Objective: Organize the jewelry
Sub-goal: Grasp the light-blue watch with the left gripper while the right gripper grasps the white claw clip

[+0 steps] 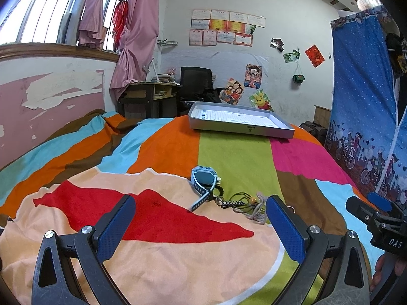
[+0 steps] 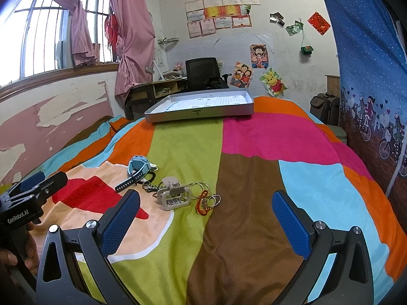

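A small heap of jewelry lies on the striped bedspread. It holds a light-blue watch [image 1: 203,181] [image 2: 138,169] with a dotted strap, a beige hair claw [image 2: 173,195], thin metal rings [image 2: 203,190], a red-orange cord bracelet [image 2: 202,203] and a dark cord piece [image 1: 232,202]. A shallow grey box lid [image 1: 241,127] [image 2: 203,113] rests farther back on the bed. My left gripper [image 1: 201,225] is open, low over the bed, just short of the heap. My right gripper [image 2: 206,219] is open too, with the heap ahead to its left.
The bedspread [image 2: 254,178] fills the foreground. A peeling wall and window run along the left. A desk [image 1: 147,96] and black chair [image 2: 202,72] stand behind the bed. A blue patterned curtain [image 2: 368,63] hangs at the right, with a suitcase [image 2: 325,106] beside it.
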Action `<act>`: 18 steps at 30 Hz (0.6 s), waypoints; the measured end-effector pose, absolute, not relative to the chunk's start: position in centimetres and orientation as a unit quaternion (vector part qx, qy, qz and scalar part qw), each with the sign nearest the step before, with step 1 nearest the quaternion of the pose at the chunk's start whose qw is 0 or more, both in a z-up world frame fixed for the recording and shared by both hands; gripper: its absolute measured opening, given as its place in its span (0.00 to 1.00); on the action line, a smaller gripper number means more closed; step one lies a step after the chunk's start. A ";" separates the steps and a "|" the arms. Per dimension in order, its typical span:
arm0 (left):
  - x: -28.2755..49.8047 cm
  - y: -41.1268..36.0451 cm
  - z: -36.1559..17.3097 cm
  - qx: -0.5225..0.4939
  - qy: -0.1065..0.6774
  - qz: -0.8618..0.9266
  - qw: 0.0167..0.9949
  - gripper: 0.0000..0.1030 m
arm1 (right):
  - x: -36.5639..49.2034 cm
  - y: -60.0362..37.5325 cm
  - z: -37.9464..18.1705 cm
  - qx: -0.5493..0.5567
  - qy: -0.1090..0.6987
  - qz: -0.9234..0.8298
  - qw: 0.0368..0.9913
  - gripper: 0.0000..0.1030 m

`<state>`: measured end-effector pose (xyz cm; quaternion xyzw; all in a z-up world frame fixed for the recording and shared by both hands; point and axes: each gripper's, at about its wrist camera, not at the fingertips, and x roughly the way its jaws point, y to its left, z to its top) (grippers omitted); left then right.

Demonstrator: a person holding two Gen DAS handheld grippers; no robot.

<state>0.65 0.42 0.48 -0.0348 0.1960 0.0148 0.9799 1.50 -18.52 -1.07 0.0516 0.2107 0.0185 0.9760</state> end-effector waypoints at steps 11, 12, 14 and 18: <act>6.7 2.4 -0.5 -0.034 0.230 -0.003 0.972 1.00 | 5.4 -18.5 -1.5 0.048 0.225 0.069 0.971 0.99; 7.4 2.6 -0.8 -0.032 0.236 -0.005 0.971 1.00 | 5.8 -18.4 -1.6 0.049 0.226 0.074 0.970 0.99; 8.5 2.9 -1.4 -0.033 0.244 -0.008 0.969 1.00 | 7.0 -18.2 -1.9 0.054 0.229 0.083 0.968 0.99; 11.3 3.5 -2.2 -0.038 0.252 -0.013 0.967 1.00 | 9.3 -17.7 -2.8 0.062 0.242 0.095 0.964 0.98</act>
